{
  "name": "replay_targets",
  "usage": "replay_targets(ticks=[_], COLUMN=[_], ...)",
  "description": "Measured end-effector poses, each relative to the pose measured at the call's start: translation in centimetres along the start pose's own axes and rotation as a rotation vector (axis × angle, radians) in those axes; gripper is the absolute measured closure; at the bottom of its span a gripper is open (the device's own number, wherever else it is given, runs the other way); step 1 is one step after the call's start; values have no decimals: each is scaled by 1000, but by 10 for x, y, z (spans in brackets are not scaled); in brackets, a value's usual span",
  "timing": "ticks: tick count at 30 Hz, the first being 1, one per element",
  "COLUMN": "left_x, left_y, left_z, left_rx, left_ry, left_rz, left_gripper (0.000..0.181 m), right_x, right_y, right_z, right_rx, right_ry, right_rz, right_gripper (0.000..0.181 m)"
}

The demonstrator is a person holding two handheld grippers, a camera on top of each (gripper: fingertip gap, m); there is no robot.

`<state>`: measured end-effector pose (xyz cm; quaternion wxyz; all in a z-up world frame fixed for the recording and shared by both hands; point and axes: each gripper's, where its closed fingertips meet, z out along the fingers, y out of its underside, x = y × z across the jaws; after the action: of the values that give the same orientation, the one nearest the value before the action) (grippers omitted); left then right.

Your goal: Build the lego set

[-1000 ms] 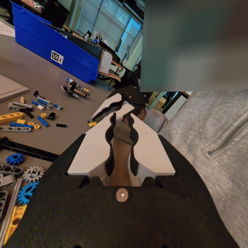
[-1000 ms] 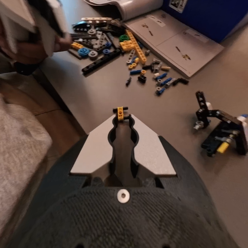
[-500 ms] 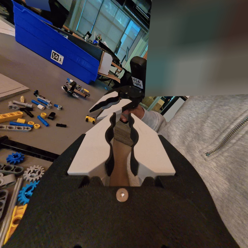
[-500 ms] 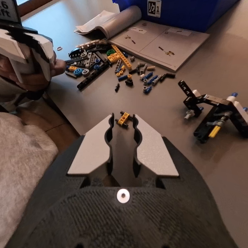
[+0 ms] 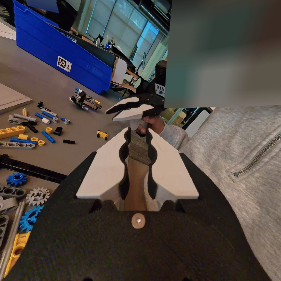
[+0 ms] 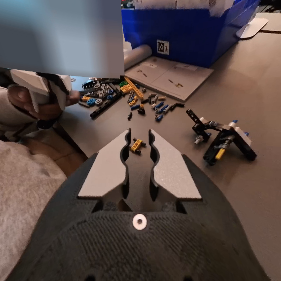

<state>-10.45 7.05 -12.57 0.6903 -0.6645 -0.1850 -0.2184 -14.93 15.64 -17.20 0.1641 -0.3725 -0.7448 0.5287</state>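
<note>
A grey table (image 6: 228, 190) carries everything. At its far side stands the largest thing, a blue bin (image 6: 190, 33) with a black-and-white tag on its wall; the angle hides most of its inside, and only some pale sheets show at the top, too blurred to tell. In front of the bin lies an open instruction booklet (image 6: 171, 79), flat on the table.

The right gripper (image 6: 139, 132) hangs above the table with its fingers apart and nothing between them. Seen through the gap, a small yellow piece with black pins (image 6: 137, 145) lies on the table, untouched. The left gripper (image 5: 137, 130) points off the table edge toward a grey zipped sweater (image 5: 235, 167); its fingers also stand apart, holding nothing.

To the right of the yellow piece, well apart from it, sits the partly built black model (image 6: 220, 139) with white and blue bits and a yellow pin. Between the booklet and the left gripper a loose heap of parts (image 6: 115, 94) spreads out: black and yellow beams, blue and grey gears, blue pins, a green gear.
</note>
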Motion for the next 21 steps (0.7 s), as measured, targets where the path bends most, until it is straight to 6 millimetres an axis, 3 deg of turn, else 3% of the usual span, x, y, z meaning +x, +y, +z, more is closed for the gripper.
replay_targets(ticks=[21], left_x=[-1], left_y=[-1], left_z=[0], left_rx=[7], left_ry=[1], left_rz=[-15], left_gripper=[163], right_x=[8], right_y=[-2], right_z=[-2], right_rx=[33], right_ry=[-1], right_rz=[79], right_gripper=[164])
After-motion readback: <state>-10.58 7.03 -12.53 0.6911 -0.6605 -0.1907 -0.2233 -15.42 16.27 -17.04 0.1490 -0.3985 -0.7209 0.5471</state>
